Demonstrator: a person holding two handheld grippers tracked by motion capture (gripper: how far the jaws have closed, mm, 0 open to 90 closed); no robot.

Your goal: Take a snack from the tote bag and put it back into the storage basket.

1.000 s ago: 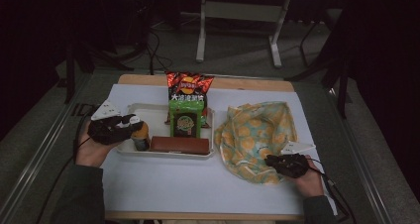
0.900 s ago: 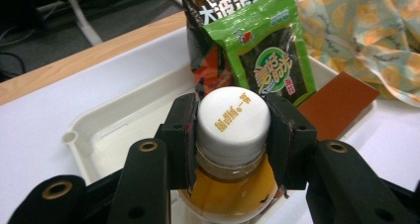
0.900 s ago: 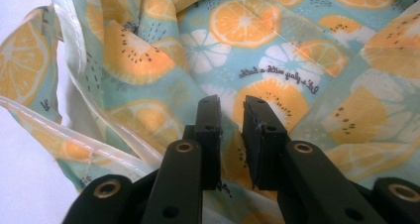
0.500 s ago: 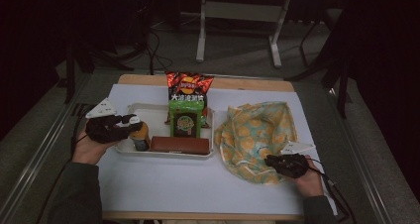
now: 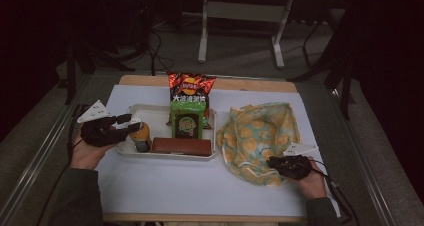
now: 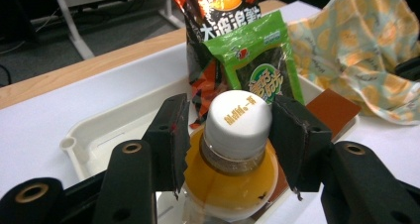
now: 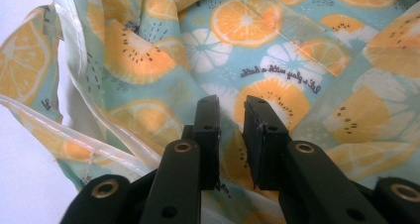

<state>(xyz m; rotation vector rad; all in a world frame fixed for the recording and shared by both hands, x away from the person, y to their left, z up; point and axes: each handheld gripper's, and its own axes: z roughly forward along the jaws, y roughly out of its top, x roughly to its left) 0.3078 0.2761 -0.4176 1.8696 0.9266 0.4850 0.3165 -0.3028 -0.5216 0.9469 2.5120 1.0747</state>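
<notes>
An orange-drink bottle (image 5: pixel 141 137) with a white cap (image 6: pixel 237 117) stands at the left end of a white tray (image 5: pixel 150 112). My left gripper (image 5: pixel 131 125) reaches in from the left. Its jaws straddle the bottle's neck and cap and have just been opening; the left pad (image 6: pixel 174 135) stands clear of the cap. My right gripper (image 5: pixel 272 162) rests at the near edge of a fruit-print cloth bag (image 5: pixel 262 131). In the right gripper view its jaws (image 7: pixel 232 105) stand a narrow gap apart over the bag's cloth (image 7: pixel 148 60), with no fold seen pinched.
In the tray stand a red chips bag (image 5: pixel 190 86) and a green snack packet (image 5: pixel 188 121), with a brown bar (image 5: pixel 181 146) lying along its near rim. A white sheet (image 5: pixel 190 186) covers the wooden table. Frame legs stand on the floor beyond.
The left hand has shifted slightly at the bottle. The right hand and the bag stay as they were.
</notes>
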